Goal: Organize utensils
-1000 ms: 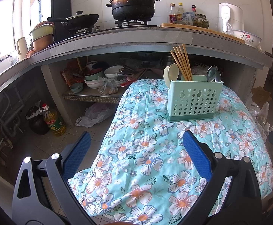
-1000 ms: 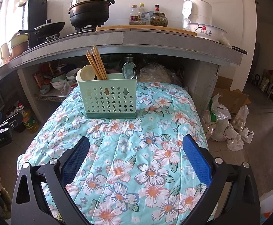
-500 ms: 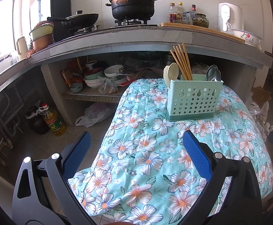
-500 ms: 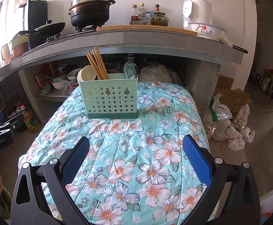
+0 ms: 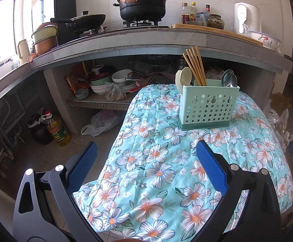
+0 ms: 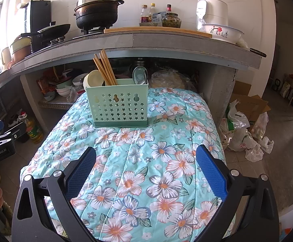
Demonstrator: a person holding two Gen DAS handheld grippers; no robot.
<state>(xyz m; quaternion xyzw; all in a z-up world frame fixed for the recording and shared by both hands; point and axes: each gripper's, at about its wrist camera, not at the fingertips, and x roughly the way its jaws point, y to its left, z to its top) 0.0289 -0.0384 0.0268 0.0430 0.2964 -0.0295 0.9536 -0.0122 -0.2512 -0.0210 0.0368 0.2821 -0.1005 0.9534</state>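
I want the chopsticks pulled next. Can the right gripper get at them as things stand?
Probably yes: the right gripper is open, the chopsticks stick up above the holder, with only bare quilt between.

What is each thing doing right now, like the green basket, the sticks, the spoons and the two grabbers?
Green utensil basket: upright on the flowered quilt.
Chopsticks: standing in the basket, leaning left.
Cream spoons: bowl-up in the left compartment.
Metal spoons: bowl-up in the right compartment.
Big pot: lid on, on the stove.
Left gripper: open, empty.
Right gripper: open, empty.
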